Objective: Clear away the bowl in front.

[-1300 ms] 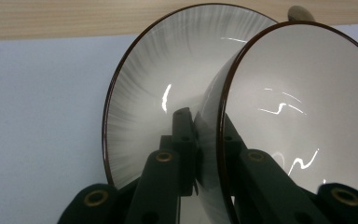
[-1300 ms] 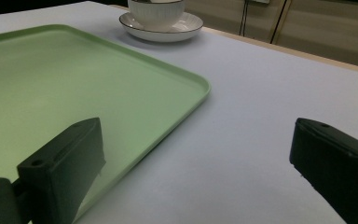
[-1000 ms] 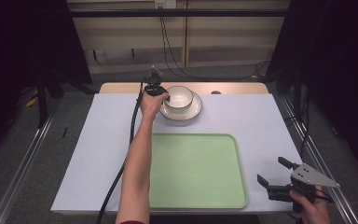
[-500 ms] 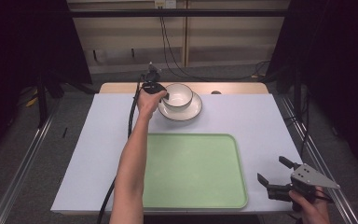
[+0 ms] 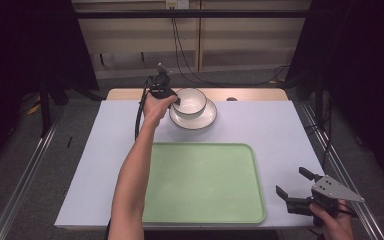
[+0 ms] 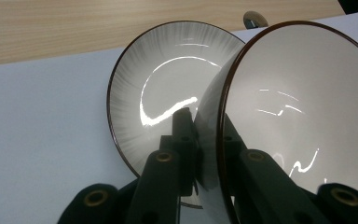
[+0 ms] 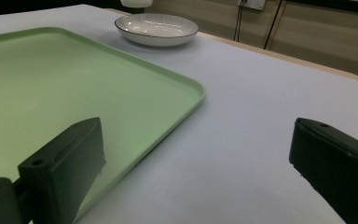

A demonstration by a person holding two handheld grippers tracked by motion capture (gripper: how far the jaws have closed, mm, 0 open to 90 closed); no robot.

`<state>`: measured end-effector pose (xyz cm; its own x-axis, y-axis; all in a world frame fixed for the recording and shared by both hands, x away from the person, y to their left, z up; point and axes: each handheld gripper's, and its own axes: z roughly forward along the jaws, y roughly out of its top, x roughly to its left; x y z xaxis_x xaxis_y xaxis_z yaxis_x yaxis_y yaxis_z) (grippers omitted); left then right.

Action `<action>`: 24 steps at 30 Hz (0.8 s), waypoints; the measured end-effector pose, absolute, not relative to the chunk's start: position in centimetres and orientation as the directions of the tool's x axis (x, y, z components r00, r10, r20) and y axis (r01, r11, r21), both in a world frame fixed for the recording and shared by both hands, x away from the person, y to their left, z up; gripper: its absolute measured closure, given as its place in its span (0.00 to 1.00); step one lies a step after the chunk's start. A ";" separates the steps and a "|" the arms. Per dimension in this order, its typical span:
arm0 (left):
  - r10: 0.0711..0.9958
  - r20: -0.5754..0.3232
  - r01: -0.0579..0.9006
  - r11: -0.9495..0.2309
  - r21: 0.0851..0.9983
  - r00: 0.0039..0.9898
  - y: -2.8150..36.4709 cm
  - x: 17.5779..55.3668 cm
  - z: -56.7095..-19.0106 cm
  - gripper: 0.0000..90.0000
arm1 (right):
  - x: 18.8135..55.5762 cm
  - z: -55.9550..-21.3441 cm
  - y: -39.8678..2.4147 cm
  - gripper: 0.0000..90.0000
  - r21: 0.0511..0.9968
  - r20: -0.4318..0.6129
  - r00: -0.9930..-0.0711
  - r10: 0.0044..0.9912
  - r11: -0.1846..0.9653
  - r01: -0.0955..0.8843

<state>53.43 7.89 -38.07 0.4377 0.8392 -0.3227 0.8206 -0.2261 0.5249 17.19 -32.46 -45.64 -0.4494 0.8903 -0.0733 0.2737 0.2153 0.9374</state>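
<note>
Bowl (image 6: 303, 107) — white with a dark rim, it is clamped at its wall by the left gripper (image 6: 205, 140), one jaw inside and one outside, and hangs tilted just above the plate (image 6: 168, 88). In the high view the left gripper (image 5: 172, 97) holds the bowl (image 5: 190, 102) over the plate (image 5: 200, 120) at the table's far edge. Nearer lies the green tray (image 5: 205, 185). The right gripper (image 5: 292, 187) — jaws wide apart, nothing between them — rests beside the tray's right corner.
</note>
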 end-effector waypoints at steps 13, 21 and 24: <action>0.803 -0.328 0.796 -0.273 0.540 0.498 7.6 51.8 -36.9 0.92 | 17.2 -45.6 -32.5 0.03 0.938 -0.074 -0.454 0.888 0.217 0.271; 0.778 -0.326 0.777 -0.305 0.551 0.537 7.0 50.5 -36.7 0.92 | 17.2 -45.6 -32.5 0.03 0.936 -0.070 -0.458 0.886 0.217 0.277; 0.767 -0.323 0.769 -0.324 0.551 0.554 6.4 50.0 -36.7 0.92 | 17.2 -45.6 -32.5 0.03 0.935 -0.070 -0.458 0.886 0.217 0.279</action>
<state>50.05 6.42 -36.73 0.5544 0.7670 -0.3231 0.7691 -0.3238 0.5510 17.17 -32.47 -45.64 -0.4578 0.8863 -0.0696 0.2789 0.2175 0.9354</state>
